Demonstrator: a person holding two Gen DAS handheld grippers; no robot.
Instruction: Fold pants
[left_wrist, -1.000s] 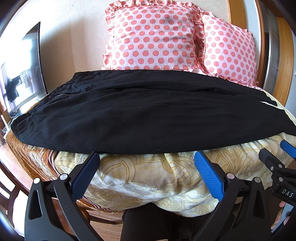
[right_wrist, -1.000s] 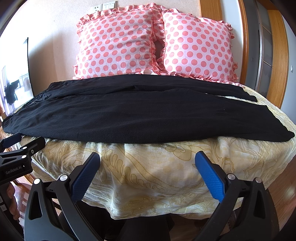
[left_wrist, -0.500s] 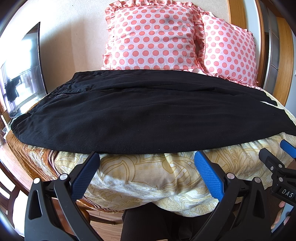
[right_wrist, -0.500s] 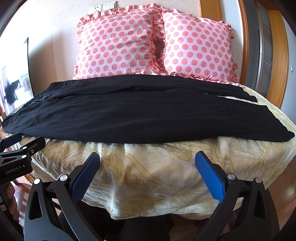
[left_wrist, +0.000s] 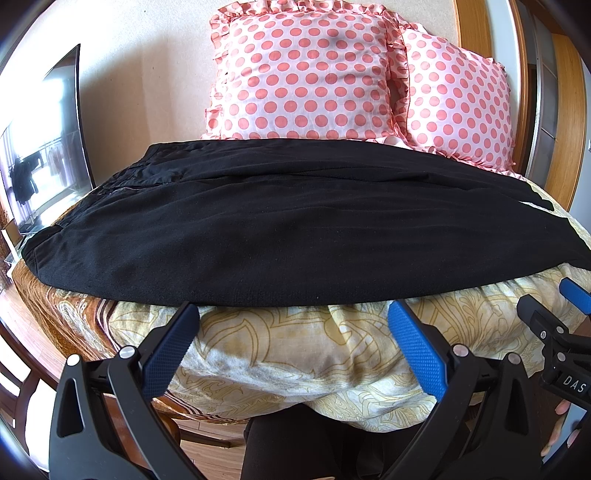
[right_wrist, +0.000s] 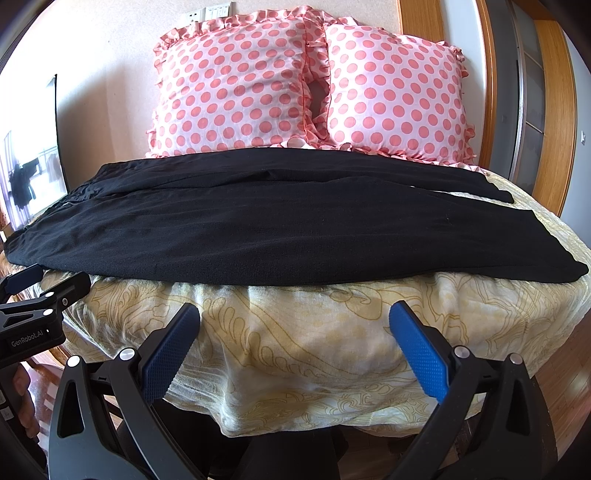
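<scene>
Black pants (left_wrist: 288, 229) lie spread flat across the bed, waistband at the left, both legs running to the right; they also show in the right wrist view (right_wrist: 280, 229). My left gripper (left_wrist: 293, 325) is open and empty, just below the pants' near edge, over the bedspread. My right gripper (right_wrist: 293, 325) is open and empty, below the near edge further right. Each gripper shows at the edge of the other's view.
The bed has a yellow patterned bedspread (right_wrist: 314, 332) hanging over its front edge. Two pink polka-dot pillows (right_wrist: 236, 85) stand against the wall behind the pants. A dark screen (left_wrist: 44, 140) stands at the left, a wooden door frame (right_wrist: 554, 110) at the right.
</scene>
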